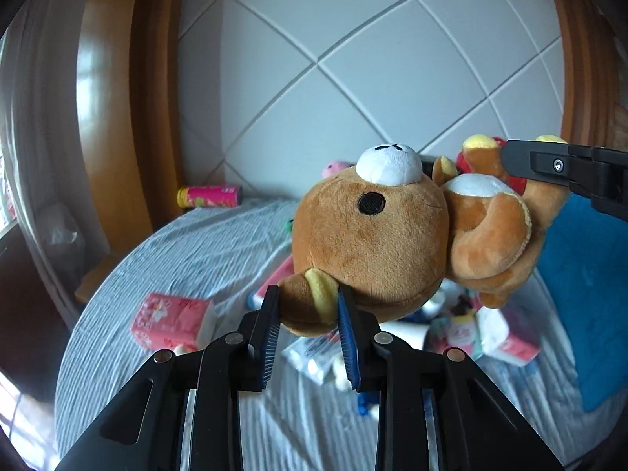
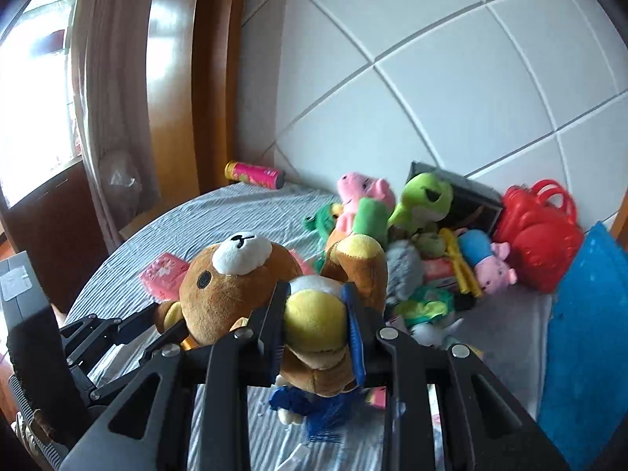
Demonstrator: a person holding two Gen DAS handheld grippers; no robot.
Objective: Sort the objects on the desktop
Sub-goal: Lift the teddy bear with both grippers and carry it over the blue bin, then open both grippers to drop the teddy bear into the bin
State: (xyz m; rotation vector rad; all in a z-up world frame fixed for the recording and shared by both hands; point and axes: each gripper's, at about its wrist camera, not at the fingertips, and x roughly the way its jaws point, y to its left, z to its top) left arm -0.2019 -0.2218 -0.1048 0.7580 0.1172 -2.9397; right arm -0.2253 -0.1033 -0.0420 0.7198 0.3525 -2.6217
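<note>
Above the striped desk, you hold the brown bear stretched between both tools, left gripper clenched on its ear and right gripper on its foot, probably so it clears the toy pile.

surface: striped bed sheet | on it: tissue pack, pink can

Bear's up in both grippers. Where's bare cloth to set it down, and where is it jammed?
Free: the striped cloth between the pink can and the pink tissue pack, left of the toys. Crowded: the plush pile by the red bag, and the clutter under the bear.
</note>
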